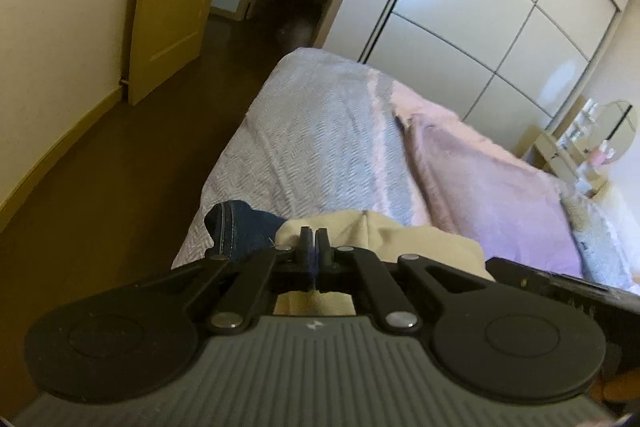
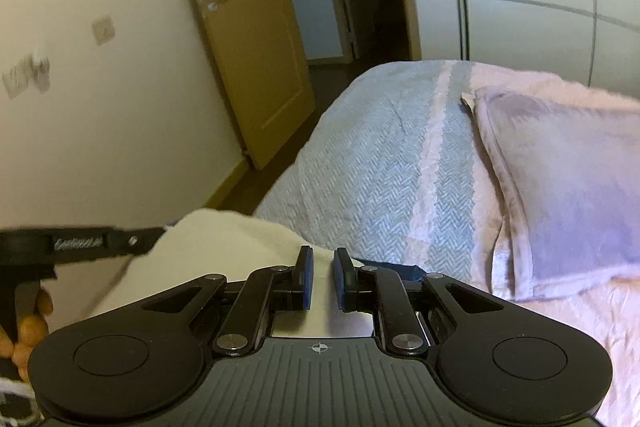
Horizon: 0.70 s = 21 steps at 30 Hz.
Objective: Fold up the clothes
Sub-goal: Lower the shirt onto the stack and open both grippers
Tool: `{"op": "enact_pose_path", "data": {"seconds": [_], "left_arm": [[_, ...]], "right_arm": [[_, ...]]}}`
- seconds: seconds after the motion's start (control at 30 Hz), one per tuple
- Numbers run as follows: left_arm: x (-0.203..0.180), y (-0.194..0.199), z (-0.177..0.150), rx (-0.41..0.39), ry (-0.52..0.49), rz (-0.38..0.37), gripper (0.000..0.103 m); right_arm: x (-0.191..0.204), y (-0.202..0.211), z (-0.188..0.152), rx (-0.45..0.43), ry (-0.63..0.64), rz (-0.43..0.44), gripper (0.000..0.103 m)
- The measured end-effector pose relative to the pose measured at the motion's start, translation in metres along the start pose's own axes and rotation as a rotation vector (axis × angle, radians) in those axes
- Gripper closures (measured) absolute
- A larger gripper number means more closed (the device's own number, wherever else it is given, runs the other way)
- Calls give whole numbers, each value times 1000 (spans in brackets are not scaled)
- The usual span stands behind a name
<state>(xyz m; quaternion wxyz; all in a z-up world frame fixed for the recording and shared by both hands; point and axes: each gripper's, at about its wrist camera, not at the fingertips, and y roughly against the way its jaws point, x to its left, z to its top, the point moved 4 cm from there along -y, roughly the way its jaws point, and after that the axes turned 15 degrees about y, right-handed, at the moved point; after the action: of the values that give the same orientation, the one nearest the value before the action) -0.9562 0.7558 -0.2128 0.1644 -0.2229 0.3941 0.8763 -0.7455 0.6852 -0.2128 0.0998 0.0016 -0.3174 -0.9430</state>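
The left tongs (image 1: 315, 241) are pinched together on a fold of the cream garment (image 1: 400, 231), a soft, matte cloth bunched at the near edge of the bed (image 1: 320, 131). The right tongs (image 2: 322, 277) stand apart over the same cream cloth (image 2: 224, 239), gripping nothing. Dark blue jeans (image 1: 240, 227) with pale stitching lie beside it. The bedspread is grey herringbone weave; a plush pink blanket (image 1: 492, 183) covers the far side
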Motion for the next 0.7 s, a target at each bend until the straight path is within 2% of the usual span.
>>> {"op": "enact_pose_path", "data": {"seconds": [0.13,0.23,0.33,0.43,0.5,0.53,0.63,0.7], "left_arm": [[-7,45,-16,45,-30,-2,103],[-12,79,-33,83,-53,-5,103],[-8,92,-60,131,-61,66,102],[1,91,-82,186,-6,163,103],[-4,98,-89,185,9,208,102],[-10,103,-92,184,2,233,100],[-27,120,-98,186,-29,288,90],[-39,132,-102,183,-53,318,80]], "right_arm": [[-2,45,4,-41,-37,24,89],[5,82,-12,-29,-27,54,89],[22,102,-36,10,2,86,89],[42,108,-63,91,31,109,89],[50,104,-73,171,35,90,89],[54,108,-73,179,48,84,89],[60,119,-67,215,66,86,89],[63,127,-63,244,71,93,88]]}}
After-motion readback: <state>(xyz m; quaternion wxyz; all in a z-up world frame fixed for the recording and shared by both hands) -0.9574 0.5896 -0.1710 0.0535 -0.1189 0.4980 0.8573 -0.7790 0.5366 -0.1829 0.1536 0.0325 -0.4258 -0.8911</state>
